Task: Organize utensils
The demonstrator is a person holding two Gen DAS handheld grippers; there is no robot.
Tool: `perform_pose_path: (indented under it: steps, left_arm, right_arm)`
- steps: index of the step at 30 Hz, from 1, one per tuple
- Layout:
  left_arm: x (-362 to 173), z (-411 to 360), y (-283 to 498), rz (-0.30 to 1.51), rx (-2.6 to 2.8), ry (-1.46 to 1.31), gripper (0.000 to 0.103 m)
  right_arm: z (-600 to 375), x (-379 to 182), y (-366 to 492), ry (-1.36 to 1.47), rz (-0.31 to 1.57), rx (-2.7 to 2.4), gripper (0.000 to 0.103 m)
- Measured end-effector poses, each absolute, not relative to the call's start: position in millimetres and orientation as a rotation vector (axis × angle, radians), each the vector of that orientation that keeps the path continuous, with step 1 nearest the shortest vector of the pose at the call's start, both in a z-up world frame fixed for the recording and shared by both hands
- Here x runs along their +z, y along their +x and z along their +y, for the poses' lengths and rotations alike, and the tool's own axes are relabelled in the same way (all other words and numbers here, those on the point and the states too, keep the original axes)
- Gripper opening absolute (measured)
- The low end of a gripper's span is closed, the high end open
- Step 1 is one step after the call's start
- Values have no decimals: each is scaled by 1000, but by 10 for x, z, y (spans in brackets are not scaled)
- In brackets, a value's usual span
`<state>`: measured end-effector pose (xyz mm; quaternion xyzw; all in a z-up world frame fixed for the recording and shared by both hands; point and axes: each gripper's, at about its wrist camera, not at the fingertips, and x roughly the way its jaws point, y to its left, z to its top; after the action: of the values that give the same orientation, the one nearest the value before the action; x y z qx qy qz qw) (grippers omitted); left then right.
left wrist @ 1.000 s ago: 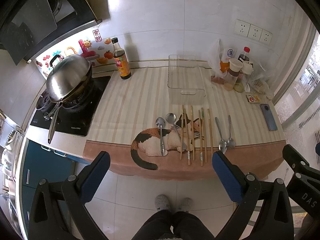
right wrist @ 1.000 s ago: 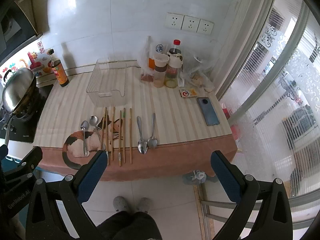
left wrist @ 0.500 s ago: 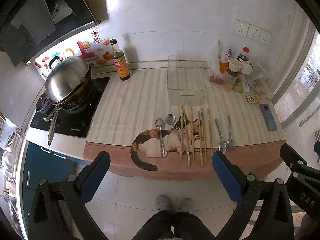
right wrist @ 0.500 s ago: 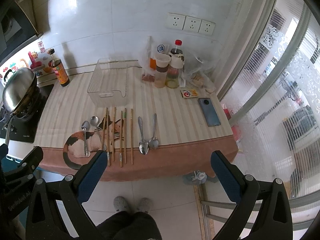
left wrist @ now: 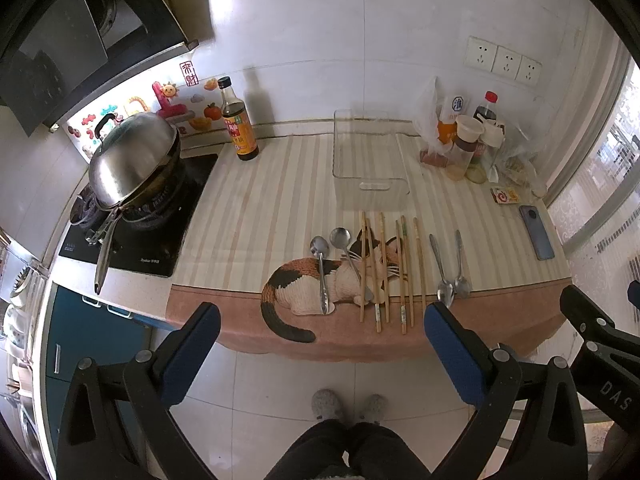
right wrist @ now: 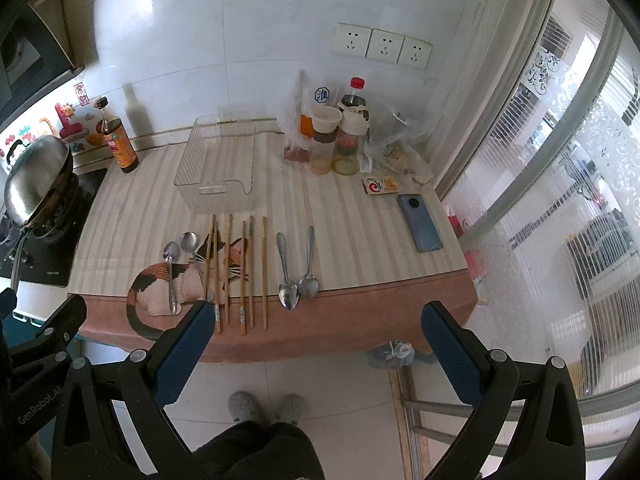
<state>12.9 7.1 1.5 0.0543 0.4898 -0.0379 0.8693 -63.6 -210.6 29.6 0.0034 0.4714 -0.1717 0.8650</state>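
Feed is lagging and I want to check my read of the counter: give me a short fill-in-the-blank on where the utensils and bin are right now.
1. The clear plastic bin holds ____ utensils.
2. The number of metal spoons on the counter is ____.
3. The wooden chopsticks lie partly over the printed ____ on the cloth.
4. The jaws of the left gripper and right gripper are both ____.

Answers: no; four; cat; open

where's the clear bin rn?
Clear plastic bin sits mid-counter toward the back wall, just behind the chopsticks, between the soy sauce bottle on its left and the seasoning jars on its right.
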Motion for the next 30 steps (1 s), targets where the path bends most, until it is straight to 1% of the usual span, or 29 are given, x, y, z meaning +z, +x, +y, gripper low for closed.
perform_pose_path:
  steps: [8, 30]
  left_arm:
    - [13, 71, 134, 1025, -82, 113, 103]
    - [3, 50, 122, 1019, -84, 117, 103]
  right_arm:
    - [-2034, 227, -629, 6, 995, -357, 103]
    - [-2040, 261, -637, 8, 998, -357, 103]
